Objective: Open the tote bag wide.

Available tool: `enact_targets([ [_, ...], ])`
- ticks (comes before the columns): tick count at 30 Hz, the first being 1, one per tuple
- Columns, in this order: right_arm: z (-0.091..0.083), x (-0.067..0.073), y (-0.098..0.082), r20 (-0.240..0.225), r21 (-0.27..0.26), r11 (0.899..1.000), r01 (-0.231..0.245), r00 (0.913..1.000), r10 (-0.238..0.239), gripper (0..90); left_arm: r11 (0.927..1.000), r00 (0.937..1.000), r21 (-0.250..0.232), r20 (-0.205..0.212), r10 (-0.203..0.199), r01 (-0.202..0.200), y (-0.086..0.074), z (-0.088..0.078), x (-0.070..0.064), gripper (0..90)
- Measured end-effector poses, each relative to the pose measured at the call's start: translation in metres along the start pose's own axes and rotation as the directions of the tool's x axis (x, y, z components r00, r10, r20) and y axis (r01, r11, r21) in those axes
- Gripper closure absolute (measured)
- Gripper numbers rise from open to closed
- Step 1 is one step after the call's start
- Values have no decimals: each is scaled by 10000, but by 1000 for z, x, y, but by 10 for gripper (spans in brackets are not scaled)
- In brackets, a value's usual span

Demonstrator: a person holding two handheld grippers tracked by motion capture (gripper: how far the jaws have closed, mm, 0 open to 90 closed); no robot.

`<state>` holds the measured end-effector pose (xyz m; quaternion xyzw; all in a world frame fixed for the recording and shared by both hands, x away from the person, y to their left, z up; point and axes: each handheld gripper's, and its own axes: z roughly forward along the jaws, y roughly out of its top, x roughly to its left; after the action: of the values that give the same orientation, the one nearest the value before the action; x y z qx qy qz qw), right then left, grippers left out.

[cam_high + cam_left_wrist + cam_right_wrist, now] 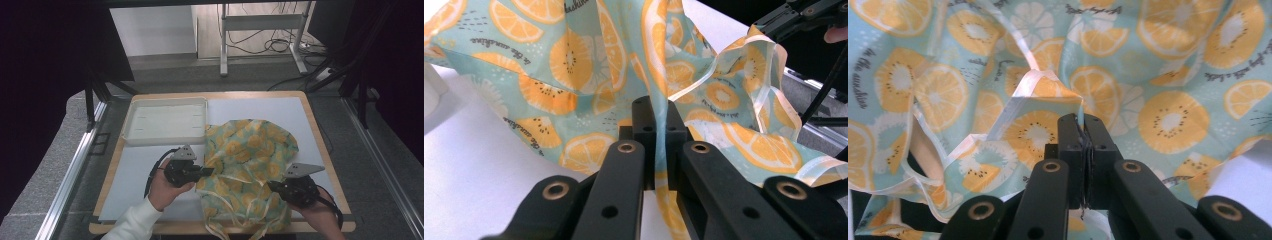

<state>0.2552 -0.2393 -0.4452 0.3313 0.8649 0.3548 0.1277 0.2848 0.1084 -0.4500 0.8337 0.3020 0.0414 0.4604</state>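
High view, hidden: lower edge of the cloth (247, 170) is running off the bench (150, 160) front edge and getting cut by the frame; both claw tips are tucking into fabric folds, so the pinch points are hard to make out here.
Left gripper view, hidden: jaw pads are disappearing behind a thin fold of cloth (589, 75); right gripper is showing far off at the top right corner, partly cropped.
Right gripper view, hidden: cloth (1158, 90) is blocking nearly all of the bench; small white patch is peeking at the lower right.
Left claw (209, 172): jaws are closing fully, pinching a fold of the cloth's left edge; same grip is showing at left claw (656, 107).
Right claw (272, 186): jaws are pressing together on a hemmed edge of the cloth near its right front; close-up at right claw (1082, 122).
Cloth place: bunching up on the right half of the bench, between the two claws, just right of the tray (131, 131).
Cloth material: thin, crumpled woven fabric, pale teal with orange citrus-slice print and small script lettering, pale hem tape and loose ribbon ties.
Tray: shallow white rectangular plastic, rounded corners.
Bench: pale flat mat on a wood-edged top.
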Motion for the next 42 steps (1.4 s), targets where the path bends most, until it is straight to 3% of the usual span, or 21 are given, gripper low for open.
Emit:
enact_targets([
  [31, 0, -9, 11, 342, -342, 9993, -133, 9993, 145, 870, 9994, 9998, -293, 4, -207, 207, 2, -7, 7, 900],
  [42, 2, -12, 31, 353, -571, 9984, 49, 9994, -29, 870, 9987, 9999, -499, -27, -109, 107, 12, -11, 7, 900],
])
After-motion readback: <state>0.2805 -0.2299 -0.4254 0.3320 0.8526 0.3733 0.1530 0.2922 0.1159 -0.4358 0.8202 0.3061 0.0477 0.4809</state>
